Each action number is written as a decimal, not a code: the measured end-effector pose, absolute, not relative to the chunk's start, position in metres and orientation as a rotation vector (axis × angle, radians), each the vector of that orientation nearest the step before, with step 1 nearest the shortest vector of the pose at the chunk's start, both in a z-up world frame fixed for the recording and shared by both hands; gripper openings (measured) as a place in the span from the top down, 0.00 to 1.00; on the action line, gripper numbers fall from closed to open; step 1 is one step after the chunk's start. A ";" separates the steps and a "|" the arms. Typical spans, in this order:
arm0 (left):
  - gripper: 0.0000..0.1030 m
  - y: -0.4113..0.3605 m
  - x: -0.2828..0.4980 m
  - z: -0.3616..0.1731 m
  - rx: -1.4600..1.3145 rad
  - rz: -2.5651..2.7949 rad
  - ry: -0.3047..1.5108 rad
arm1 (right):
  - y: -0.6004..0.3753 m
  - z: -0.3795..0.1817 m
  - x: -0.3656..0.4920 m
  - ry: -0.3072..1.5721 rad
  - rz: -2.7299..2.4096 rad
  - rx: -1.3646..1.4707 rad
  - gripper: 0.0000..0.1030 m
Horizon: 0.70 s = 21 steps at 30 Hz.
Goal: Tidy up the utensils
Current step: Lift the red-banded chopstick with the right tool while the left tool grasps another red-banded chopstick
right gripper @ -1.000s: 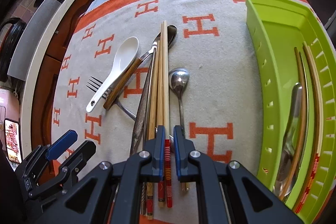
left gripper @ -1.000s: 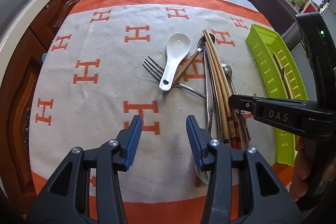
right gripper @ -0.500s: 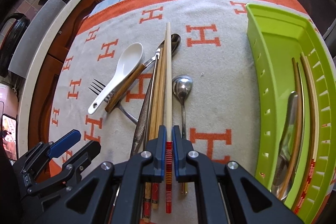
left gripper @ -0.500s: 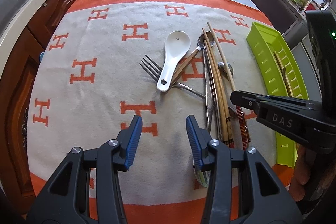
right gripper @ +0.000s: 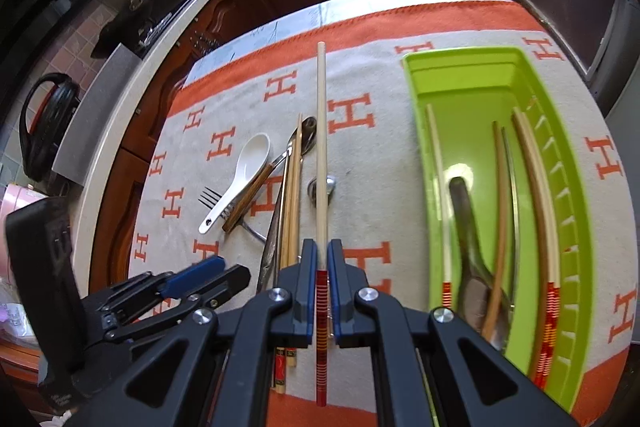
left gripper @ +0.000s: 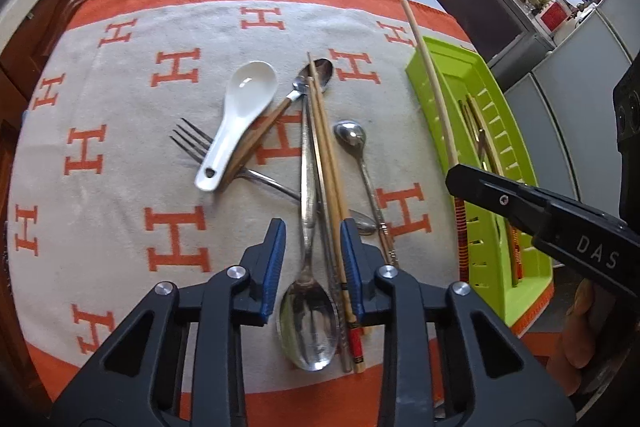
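Right gripper [right gripper: 319, 263] is clamped on a red-banded chopstick [right gripper: 321, 155], lifted clear of the cloth [right gripper: 384, 163] beside the green tray [right gripper: 416, 115]. Left gripper [left gripper: 313, 259], jaws just narrowing, stands unclamped astride a steel spoon [left gripper: 307, 315] and paired chopsticks [left gripper: 328, 163].

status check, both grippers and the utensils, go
Right gripper shut on red-banded wooden chopstick, lifted. Left gripper has just been closing, astride large steel spoon, pads not touching. Green plastic tray path unobstructed.

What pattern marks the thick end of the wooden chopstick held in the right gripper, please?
Red with thin yellow stripes on the wooden chopstick, clearest in the right wrist view.
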<state>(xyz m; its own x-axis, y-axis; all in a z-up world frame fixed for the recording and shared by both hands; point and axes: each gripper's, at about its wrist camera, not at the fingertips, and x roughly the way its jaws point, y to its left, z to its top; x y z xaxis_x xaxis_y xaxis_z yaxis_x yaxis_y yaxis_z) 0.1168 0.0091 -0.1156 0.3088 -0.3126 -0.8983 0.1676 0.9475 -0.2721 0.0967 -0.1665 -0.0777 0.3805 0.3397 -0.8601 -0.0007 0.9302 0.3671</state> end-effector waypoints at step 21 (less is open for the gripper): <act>0.88 -0.026 0.149 -0.149 -0.198 -0.270 1.402 | -0.243 -0.077 0.074 1.123 0.150 0.470 0.95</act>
